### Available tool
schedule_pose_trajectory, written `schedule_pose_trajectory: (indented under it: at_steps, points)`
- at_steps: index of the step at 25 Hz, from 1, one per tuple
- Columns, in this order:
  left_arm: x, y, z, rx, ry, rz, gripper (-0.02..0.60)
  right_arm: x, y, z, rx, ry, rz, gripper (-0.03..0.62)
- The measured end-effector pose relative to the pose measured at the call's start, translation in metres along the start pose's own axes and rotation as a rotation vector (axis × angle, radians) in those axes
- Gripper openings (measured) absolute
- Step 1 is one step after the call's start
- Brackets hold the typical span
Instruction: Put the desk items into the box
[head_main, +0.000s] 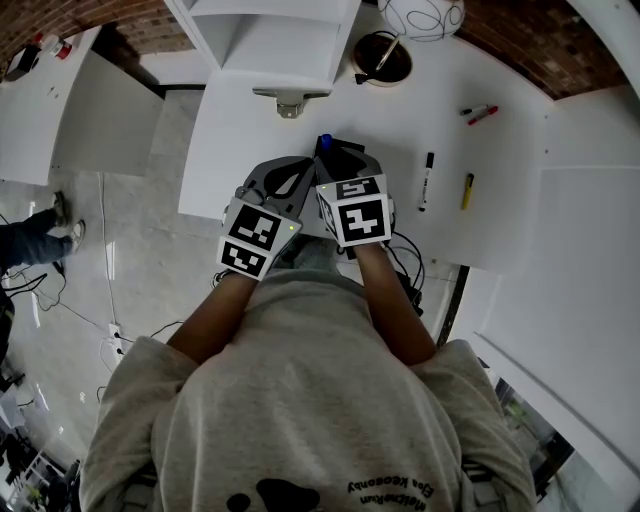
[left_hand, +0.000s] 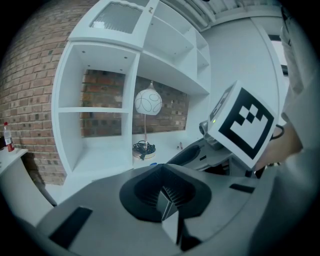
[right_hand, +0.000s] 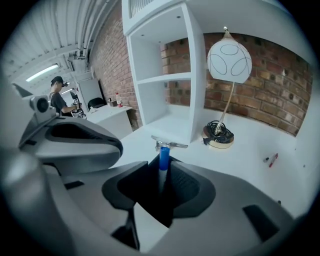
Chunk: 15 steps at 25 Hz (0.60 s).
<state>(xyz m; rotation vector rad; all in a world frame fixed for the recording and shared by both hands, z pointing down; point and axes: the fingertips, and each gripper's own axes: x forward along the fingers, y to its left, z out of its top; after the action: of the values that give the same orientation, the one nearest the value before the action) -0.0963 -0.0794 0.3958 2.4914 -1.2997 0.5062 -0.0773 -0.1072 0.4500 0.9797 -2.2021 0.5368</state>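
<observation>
Over the near edge of the white desk (head_main: 250, 150), the right gripper (right_hand: 162, 195) has its jaws apart. A blue-capped marker (right_hand: 163, 161) stands between them with a dark gap on each side, its cap pointing toward a metal clip (right_hand: 169, 145) at the foot of the shelf unit (right_hand: 165, 75). Just beside it, the left gripper (left_hand: 169, 206) is closed and empty. A black marker (head_main: 427, 180), a yellow marker (head_main: 467, 190) and a red pen (head_main: 483, 115) lie farther right on the desk.

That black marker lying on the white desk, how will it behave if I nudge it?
The black marker looks slim and round, so a sideways nudge on the smooth desk would probably roll it. It lies straight, so it is likely stiff, and probably light.
</observation>
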Motion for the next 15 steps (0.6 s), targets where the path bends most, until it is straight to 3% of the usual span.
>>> schedule_pose_trajectory:
  at_steps: [4,10,15]
  points:
    - [-0.001,0.0,0.003,0.001,-0.014,0.004,0.005,-0.014,-0.003,0.012,0.011,-0.132,-0.015,0.144]
    - [-0.003,-0.01,0.026,0.036,-0.1,0.005,0.005,-0.057,-0.016,0.032,0.013,-0.423,-0.13,0.142]
    - [-0.001,-0.022,0.046,0.065,-0.158,-0.014,0.005,-0.09,-0.022,0.045,-0.002,-0.549,-0.193,0.102]
